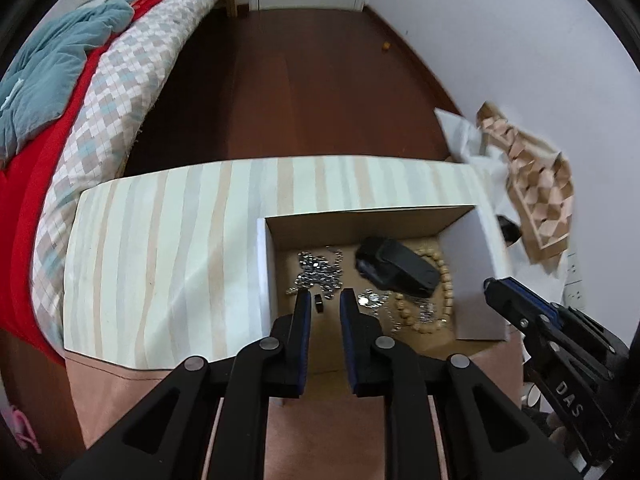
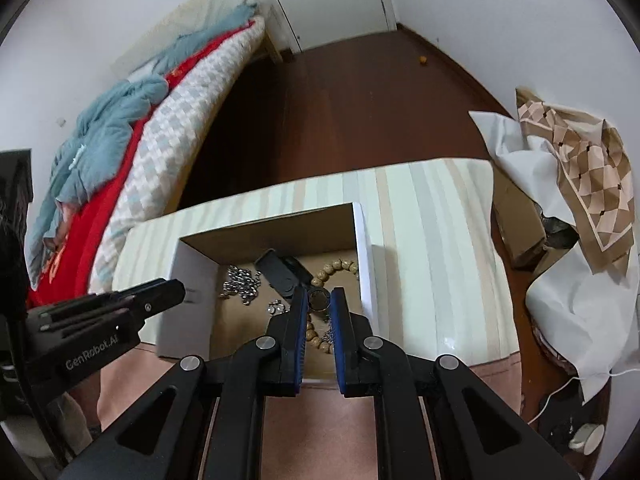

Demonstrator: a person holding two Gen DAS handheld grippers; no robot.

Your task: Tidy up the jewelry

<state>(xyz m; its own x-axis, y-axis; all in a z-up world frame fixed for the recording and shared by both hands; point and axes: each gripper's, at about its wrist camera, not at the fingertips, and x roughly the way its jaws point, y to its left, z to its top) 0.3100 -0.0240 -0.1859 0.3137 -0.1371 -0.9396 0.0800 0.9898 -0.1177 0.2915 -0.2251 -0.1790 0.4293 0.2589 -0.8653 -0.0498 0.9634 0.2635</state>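
An open cardboard box [image 1: 352,216] sits on a striped table. Inside lie a silver chain pile [image 1: 320,274], a black case [image 1: 396,266], a wooden bead bracelet [image 1: 444,288], a small black ring [image 1: 319,303] and small silver pieces [image 1: 372,300]. My left gripper [image 1: 325,300] hangs over the box, jaws apart around the black ring without touching it. My right gripper [image 2: 319,300] is closed on a dark ring [image 2: 319,299] above the box [image 2: 272,228]; the beads [image 2: 336,270] and the case [image 2: 284,274] lie beyond it.
The striped table [image 1: 168,256] has a bed with a checked quilt [image 1: 120,112] on its left. Crumpled white and patterned paper [image 1: 532,184] lies to the right by the wall. Dark wood floor [image 1: 304,88] stretches beyond.
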